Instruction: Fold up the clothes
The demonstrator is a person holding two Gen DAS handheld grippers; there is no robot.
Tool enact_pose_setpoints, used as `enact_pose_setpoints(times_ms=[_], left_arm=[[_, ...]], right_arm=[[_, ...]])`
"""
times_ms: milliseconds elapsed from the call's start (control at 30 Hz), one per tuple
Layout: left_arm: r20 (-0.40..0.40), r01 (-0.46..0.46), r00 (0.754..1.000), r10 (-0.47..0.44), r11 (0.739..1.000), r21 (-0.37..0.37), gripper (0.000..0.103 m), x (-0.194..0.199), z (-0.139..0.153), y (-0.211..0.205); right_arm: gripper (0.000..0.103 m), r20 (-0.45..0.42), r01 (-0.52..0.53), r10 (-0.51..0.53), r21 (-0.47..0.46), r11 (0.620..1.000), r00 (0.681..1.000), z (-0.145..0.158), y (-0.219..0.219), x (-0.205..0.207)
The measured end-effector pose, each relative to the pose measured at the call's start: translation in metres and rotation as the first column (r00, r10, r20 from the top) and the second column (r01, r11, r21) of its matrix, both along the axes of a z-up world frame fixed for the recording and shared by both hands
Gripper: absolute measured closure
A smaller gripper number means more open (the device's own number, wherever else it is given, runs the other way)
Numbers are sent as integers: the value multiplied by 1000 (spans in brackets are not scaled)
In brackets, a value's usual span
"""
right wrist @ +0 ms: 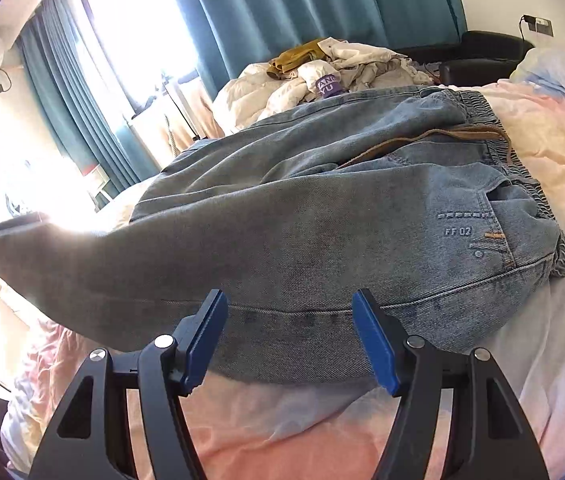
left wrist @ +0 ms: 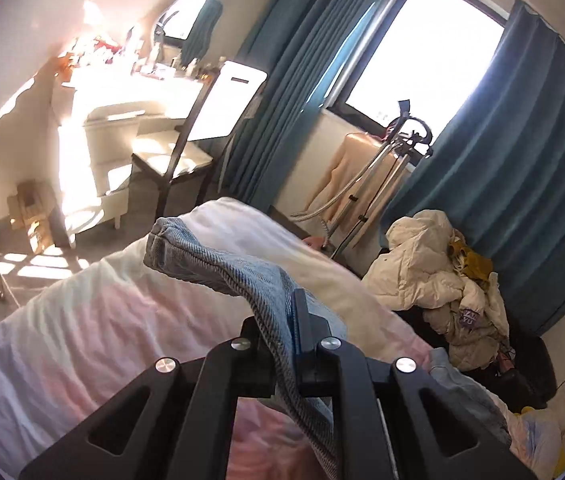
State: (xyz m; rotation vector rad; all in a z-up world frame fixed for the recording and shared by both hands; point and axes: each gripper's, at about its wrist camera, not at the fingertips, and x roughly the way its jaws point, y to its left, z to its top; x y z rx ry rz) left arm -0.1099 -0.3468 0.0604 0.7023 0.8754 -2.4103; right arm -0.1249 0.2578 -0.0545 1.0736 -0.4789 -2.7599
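Note:
Light blue jeans (right wrist: 322, 208) lie across the bed, waistband at the right, legs running left. My right gripper (right wrist: 290, 312) is open, its blue pads on either side of the jeans' near seam edge, just above the sheet. My left gripper (left wrist: 288, 320) is shut on the jeans' leg end (left wrist: 218, 268) and holds it lifted above the bed; the hem sticks up and forward from the jaws. In the right wrist view that lifted leg end (right wrist: 10, 236) fades into window glare at the far left.
The bed (left wrist: 82, 340) has a pink and white rumpled sheet. A heap of cream jackets and clothes (left wrist: 442, 276) lies by the teal curtains (left wrist: 522, 152). A garment steamer stand (left wrist: 382, 176), a chair (left wrist: 186, 148) and a dressing table (left wrist: 130, 92) stand beyond the bed.

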Motion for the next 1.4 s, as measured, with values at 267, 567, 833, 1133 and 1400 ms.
enact_pose_setpoints(times_ms=[267,567,833,1133,1400], left_arm=[[152,-109,986,71,961,254,97,47,-123,-27],[183,1,981,-62,947,320,69,69,-122,7],[100,88,988,-116,966,244,31,98,-76,45],[73,302,947,-314,943,141,30,82,-38,128],[119,517,849,-514,856,8,30,45,-33,237]], right_arm=[[37,14,-6,6,17,1000,1000,-1,1,1],[37,15,26,-27,42,999,1000,4,7,6],[37,26,111,-112,23,993,993,15,36,20],[37,78,239,-228,-221,946,971,33,112,47],[37,155,321,-282,-381,867,947,26,170,58]])
